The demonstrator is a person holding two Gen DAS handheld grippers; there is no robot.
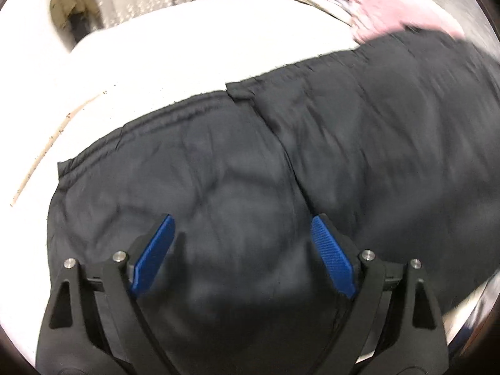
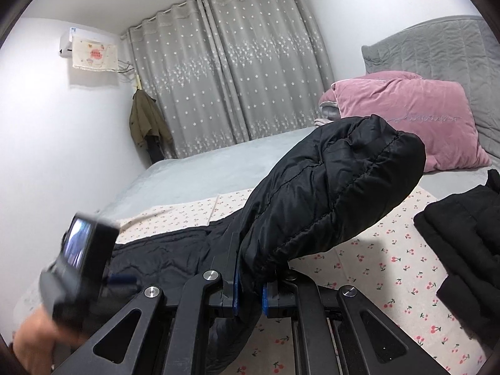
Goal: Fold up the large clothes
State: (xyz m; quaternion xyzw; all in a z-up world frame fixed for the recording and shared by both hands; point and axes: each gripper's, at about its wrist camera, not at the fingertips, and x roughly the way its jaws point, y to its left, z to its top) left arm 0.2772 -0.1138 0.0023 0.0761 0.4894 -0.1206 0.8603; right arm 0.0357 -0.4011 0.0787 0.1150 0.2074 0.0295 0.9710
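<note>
A large black padded jacket (image 1: pixel 281 162) lies spread on the bed. My left gripper (image 1: pixel 242 228) is open, its blue pads (image 1: pixel 154 256) wide apart just above the jacket's body. My right gripper (image 2: pixel 248 293) is shut on a puffy part of the jacket (image 2: pixel 328 193), likely a sleeve, and holds it lifted above the bed, with the cloth bulging up over the fingers. The left gripper's blurred body (image 2: pixel 78 259) and the hand holding it show at the lower left of the right wrist view.
The bed has a cherry-print sheet (image 2: pixel 390 268) and a grey cover (image 2: pixel 203 168). A pink pillow (image 2: pixel 415 122) leans on the grey headboard. A stack of folded black clothes (image 2: pixel 468 237) lies at the right. Grey curtains and a hanging olive coat (image 2: pixel 147 122) stand behind.
</note>
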